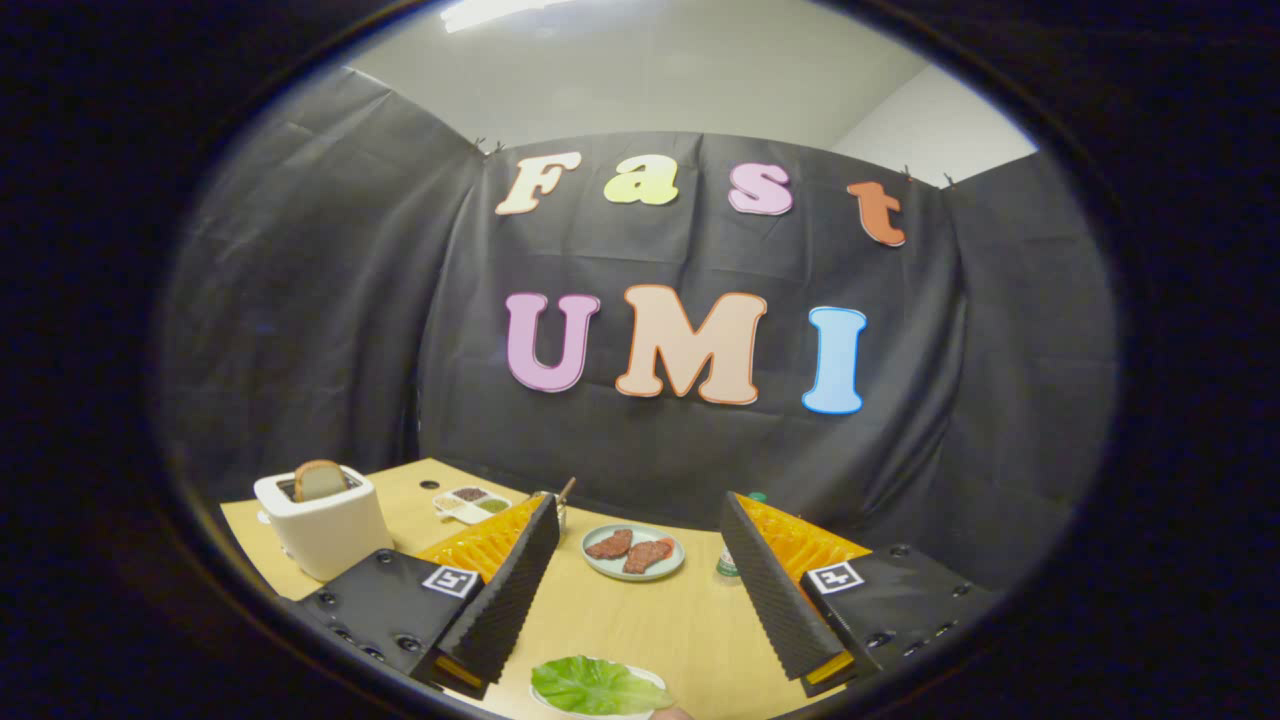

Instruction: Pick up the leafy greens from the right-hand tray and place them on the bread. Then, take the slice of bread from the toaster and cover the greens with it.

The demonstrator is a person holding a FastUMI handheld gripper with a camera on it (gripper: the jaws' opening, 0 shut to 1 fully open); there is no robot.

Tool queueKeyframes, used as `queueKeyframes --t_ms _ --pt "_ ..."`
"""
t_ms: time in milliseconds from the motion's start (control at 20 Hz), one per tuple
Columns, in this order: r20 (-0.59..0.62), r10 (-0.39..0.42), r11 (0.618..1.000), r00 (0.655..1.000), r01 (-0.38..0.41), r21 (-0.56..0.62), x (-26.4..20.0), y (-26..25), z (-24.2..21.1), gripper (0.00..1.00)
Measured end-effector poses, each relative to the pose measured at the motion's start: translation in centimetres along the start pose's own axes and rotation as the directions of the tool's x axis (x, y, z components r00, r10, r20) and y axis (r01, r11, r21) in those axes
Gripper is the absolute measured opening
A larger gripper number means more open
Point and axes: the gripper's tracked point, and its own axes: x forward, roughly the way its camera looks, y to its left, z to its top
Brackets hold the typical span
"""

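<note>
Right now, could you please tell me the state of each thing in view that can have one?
gripper: open, fingers spread wide, nothing between them.
toaster: bread slice standing up out of its slot.
leafy green: lying flat on a white plate, between the fingers, not gripped.
blue plate: holds two meat pieces side by side.
divided dish: compartments filled.

The wooden worktop (640,620) carried a white toaster (325,530), a divided condiment dish (472,502), and a plate (633,553) of meat.

The claw (640,585) hung wide open above it.
</note>
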Motion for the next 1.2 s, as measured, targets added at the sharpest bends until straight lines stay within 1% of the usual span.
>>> queueKeyframes --t_ms 300,550,650,950,1200 --pt "-0.083 0.082 0.990 0.993 -0.090 -0.108 0.7 0.5 -3.4 1.00" --pt "-0.162 0.157 0.977 0.974 -0.177 -0.121 1.2 1.7 -6.6 1.00" --pt "-0.200 0.188 0.969 0.961 -0.216 -0.124 1.3 2.1 -7.9 1.00" --pt "-0.317 0.249 0.944 0.915 -0.302 -0.130 1.6 2.9 -13.1 1.00" --pt "-0.409 0.286 0.925 0.867 -0.361 -0.118 1.4 3.1 -17.9 1.00"
